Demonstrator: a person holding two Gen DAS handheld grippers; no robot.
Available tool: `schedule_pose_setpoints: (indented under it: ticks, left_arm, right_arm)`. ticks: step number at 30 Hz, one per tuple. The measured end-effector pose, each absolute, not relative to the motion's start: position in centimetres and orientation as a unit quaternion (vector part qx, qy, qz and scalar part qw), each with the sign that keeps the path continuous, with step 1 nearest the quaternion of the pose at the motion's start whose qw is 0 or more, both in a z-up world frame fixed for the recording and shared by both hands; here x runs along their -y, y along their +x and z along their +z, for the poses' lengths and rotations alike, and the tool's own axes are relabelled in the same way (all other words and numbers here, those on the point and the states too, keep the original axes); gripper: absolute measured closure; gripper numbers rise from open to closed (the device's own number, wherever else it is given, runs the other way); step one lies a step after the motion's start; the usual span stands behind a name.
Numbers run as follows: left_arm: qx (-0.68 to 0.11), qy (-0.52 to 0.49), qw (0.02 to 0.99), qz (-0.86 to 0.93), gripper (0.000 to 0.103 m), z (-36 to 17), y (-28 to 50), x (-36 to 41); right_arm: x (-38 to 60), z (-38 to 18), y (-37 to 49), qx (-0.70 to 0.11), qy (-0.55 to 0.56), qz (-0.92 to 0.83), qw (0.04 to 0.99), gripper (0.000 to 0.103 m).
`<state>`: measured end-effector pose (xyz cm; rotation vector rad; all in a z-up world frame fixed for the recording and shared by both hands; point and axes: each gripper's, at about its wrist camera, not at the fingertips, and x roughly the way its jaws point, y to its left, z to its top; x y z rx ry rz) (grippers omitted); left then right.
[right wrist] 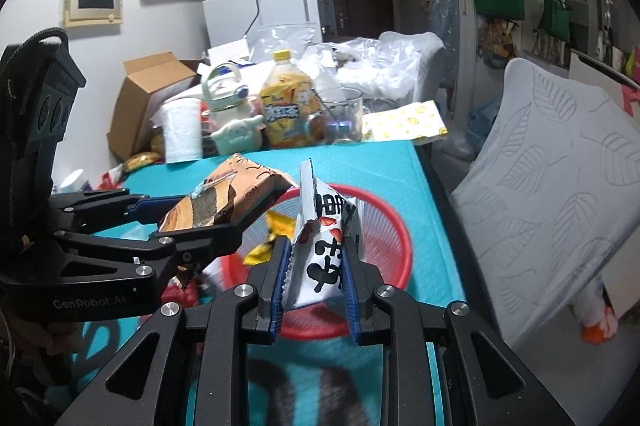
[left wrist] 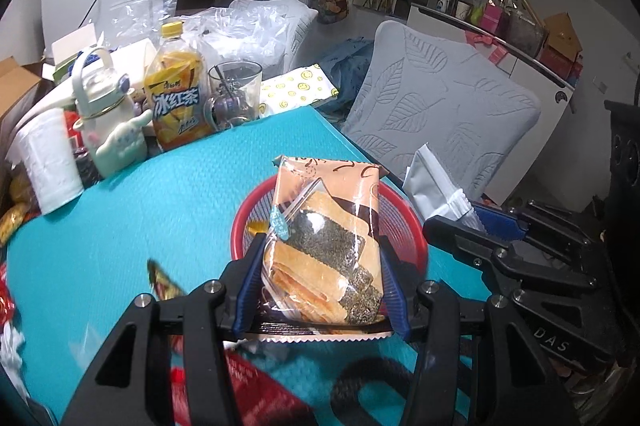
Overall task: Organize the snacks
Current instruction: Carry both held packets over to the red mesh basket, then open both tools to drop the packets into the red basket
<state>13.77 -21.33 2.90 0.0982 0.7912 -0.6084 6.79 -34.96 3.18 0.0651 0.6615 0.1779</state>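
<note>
My left gripper [left wrist: 320, 282] is shut on an orange seaweed cracker packet [left wrist: 324, 246] and holds it above the near side of the red mesh basket [left wrist: 412, 226]. The same packet shows in the right wrist view [right wrist: 228, 198], held by the left gripper [right wrist: 192, 222]. My right gripper [right wrist: 316, 278] is shut on a white snack packet with black and red print [right wrist: 324, 246], over the red basket [right wrist: 396, 246]. That packet's silver back [left wrist: 436, 186] and the right gripper [left wrist: 476, 222] show in the left wrist view. Small yellow wrapped snacks [right wrist: 276, 222] lie in the basket.
The table has a teal mat [left wrist: 160, 210]. At its far end stand an iced tea bottle [left wrist: 176, 98], a glass cup [left wrist: 234, 94], a white character jug [left wrist: 104, 114] and a white paper cup [left wrist: 48, 162]. A grey chair back [left wrist: 440, 106] is at the right. Loose wrappers [left wrist: 164, 282] lie near me.
</note>
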Motion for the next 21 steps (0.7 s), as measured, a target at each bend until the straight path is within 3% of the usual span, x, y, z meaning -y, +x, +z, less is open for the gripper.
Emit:
schedule_pose_setpoints:
  ticks: [21]
  left_arm:
    - [-0.388, 0.11, 0.876, -0.265, 0.051, -1.1, 18.7, 25.2]
  right_arm:
    - [37.0, -0.9, 12.3, -0.349, 0.028, 0.064, 0.934, 0.079]
